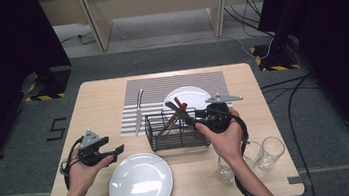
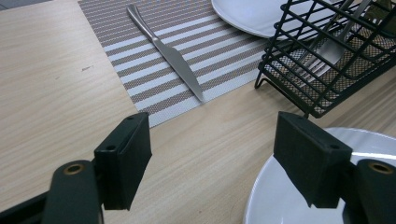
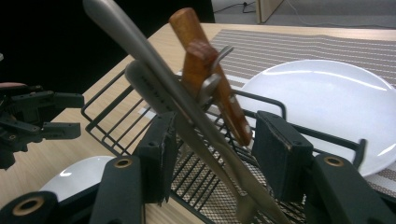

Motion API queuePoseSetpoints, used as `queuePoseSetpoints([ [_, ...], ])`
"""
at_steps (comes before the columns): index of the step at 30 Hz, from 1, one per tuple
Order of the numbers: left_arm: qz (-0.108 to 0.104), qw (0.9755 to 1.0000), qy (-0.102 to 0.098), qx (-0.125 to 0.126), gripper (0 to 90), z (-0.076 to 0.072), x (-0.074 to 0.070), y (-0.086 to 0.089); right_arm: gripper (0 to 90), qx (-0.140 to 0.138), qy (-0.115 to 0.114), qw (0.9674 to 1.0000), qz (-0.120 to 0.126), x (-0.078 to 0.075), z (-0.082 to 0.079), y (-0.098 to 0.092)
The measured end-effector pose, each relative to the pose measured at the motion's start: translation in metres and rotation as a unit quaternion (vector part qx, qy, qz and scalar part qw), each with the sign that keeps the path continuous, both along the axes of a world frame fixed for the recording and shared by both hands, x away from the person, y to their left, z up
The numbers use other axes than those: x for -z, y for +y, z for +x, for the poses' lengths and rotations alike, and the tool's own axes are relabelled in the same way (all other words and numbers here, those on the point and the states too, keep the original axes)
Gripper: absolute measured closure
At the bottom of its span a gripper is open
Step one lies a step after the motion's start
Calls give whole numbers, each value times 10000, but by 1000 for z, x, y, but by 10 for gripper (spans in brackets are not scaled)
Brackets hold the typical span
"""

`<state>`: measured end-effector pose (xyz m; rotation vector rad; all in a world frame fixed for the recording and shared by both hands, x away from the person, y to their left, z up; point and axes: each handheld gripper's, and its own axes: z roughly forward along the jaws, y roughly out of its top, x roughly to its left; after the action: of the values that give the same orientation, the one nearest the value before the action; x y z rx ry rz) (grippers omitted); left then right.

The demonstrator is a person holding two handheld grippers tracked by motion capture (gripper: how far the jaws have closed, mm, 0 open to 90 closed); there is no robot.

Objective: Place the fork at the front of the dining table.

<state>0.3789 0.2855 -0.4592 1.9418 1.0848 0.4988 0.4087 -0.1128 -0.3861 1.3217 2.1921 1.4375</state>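
Note:
A black wire basket (image 1: pixel 177 138) in the middle of the table holds several pieces of cutlery. My right gripper (image 1: pixel 188 118) reaches over the basket's right end. In the right gripper view its jaws (image 3: pixel 219 140) stand wide, with two steel handles (image 3: pixel 140 42) and a wooden-handled piece (image 3: pixel 205 60) leaning between the pads; I see no pad pressing on them. My left gripper (image 1: pixel 117 153) is held open near the table's front left, just above the near white plate (image 1: pixel 140 185), with nothing between its jaws (image 2: pixel 212 154). A steel knife (image 1: pixel 137 113) lies on the striped placemat (image 1: pixel 171 86).
A second white plate (image 1: pixel 192 95) sits on the placemat behind the basket. Three clear glasses (image 1: pixel 272 151) stand at the front right, close to my right forearm. The left part of the table (image 1: pixel 98 107) is bare wood. A fork (image 2: pixel 334 44) lies inside the basket.

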Motion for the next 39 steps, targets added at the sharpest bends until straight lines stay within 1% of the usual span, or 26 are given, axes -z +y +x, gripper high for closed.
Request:
queuePoseSetpoints([
  [4, 15, 10000, 32, 6, 269, 1, 2, -1, 504, -29, 26, 10000, -26, 1, 0, 4],
  [10, 10, 10000, 1, 10, 270, 2, 0, -2, 509, -75, -6, 10000, -59, 1, -1, 7],
  [13, 5, 10000, 7, 29, 270, 2, 0, -3, 514, -101, -28, 9999, -120, 1, -2, 10],
  [15, 11, 10000, 36, 51, 270, 3, 1, -4, 524, -84, -119, 9996, -247, 0, -3, 12],
  [17, 8, 10000, 38, 51, 270, 3, 2, -4, 524, -116, -114, 9996, -213, 0, -3, 14],
  [19, 8, 10000, 30, 53, 270, 3, 1, -4, 526, -119, -147, 9996, -232, -1, -3, 16],
  [21, 10, 10000, 13, 78, 269, 3, -1, -4, 527, -136, -116, 9996, -239, 0, -3, 17],
  [23, -13, 10000, -36, 89, 270, 2, -3, -5, 533, -139, -118, 9995, -255, 1, -3, 19],
  [28, -23, 9999, -64, 116, 270, 3, -6, -7, 550, -141, -154, 9994, -278, 1, -2, 22],
  [39, -15, 9999, -34, 117, 270, 4, -4, -8, 562, -90, -203, 9993, -316, 1, -2, 24],
])
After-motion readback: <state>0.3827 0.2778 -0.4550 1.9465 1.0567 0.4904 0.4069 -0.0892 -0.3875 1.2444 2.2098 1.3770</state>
